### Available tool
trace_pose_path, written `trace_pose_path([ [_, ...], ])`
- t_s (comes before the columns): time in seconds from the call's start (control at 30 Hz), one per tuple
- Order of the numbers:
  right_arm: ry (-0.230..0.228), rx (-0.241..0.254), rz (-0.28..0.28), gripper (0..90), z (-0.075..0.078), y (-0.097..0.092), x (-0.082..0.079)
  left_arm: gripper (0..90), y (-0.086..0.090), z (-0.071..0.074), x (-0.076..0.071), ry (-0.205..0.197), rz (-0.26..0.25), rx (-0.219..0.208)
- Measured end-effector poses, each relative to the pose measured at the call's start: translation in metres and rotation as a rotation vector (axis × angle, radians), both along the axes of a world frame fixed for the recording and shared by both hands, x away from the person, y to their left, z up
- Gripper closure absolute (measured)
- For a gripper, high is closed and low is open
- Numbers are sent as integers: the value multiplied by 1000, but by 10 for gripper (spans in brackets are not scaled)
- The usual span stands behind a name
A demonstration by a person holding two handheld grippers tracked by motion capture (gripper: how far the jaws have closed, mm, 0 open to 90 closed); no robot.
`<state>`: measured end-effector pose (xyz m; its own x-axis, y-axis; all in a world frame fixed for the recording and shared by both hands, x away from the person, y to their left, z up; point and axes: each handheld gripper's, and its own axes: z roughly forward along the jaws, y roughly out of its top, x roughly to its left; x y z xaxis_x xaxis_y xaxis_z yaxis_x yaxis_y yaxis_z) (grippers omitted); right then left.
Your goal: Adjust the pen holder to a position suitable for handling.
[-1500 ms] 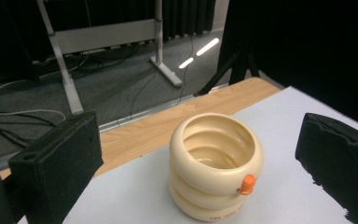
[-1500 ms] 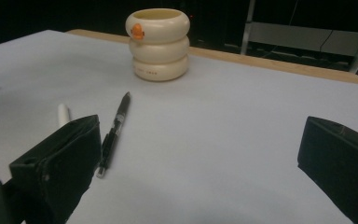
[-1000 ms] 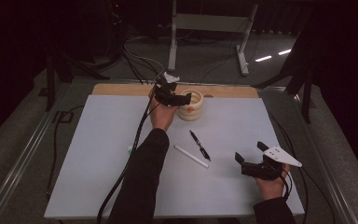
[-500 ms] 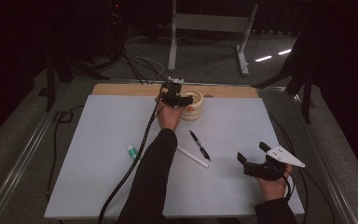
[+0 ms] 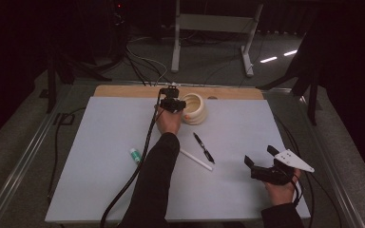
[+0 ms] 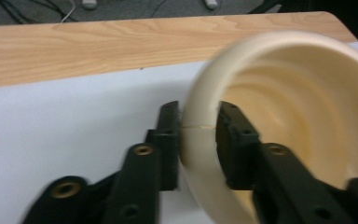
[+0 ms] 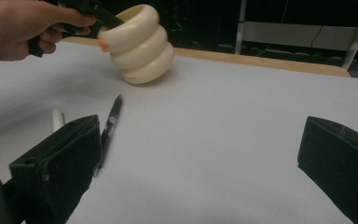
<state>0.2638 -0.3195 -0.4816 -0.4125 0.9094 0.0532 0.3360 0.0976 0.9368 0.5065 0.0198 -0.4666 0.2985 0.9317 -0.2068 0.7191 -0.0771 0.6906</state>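
With my left gripper (image 6: 198, 140) having just closed its fingers (image 6: 168, 140) on the rim of the cream ribbed pot (image 5: 193, 108), one inside, one outside, the pot tilts on the table (image 5: 100, 142); a thin hold may let it slip. My right gripper (image 5: 262, 161) waits wide open, well apart.

A black pen (image 5: 203, 147), a white marker (image 5: 196, 159) and a green-capped tube (image 5: 135, 155) lie on the white mat (image 5: 100, 137).
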Motion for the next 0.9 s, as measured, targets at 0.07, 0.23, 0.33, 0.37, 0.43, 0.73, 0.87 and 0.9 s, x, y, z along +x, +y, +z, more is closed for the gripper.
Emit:
trace_pose_path([
  [0.07,2,-4,2,0,0,1,0,774,-1,-1,-2,-7,11,-1],
  [0.23,2,1,-2,0,0,0,0,780,-4,-3,-4,-21,9,-10],
  [0.33,3,7,-8,0,0,-1,0,780,-5,-3,-4,-15,9,-32],
  [0.37,3,9,-7,0,0,-1,0,780,-5,-3,-4,-16,8,-34],
  [0.43,2,8,-6,0,0,-1,0,780,-5,-2,-5,-20,6,-35],
  [0.73,3,15,-7,0,1,-1,0,779,-3,8,-7,-41,-11,-48],
  [0.87,2,11,-7,0,1,-1,0,778,3,14,-11,-49,-12,-58],
  [0.9,2,11,-7,0,1,-1,0,778,4,16,-13,-57,-13,-58],
])
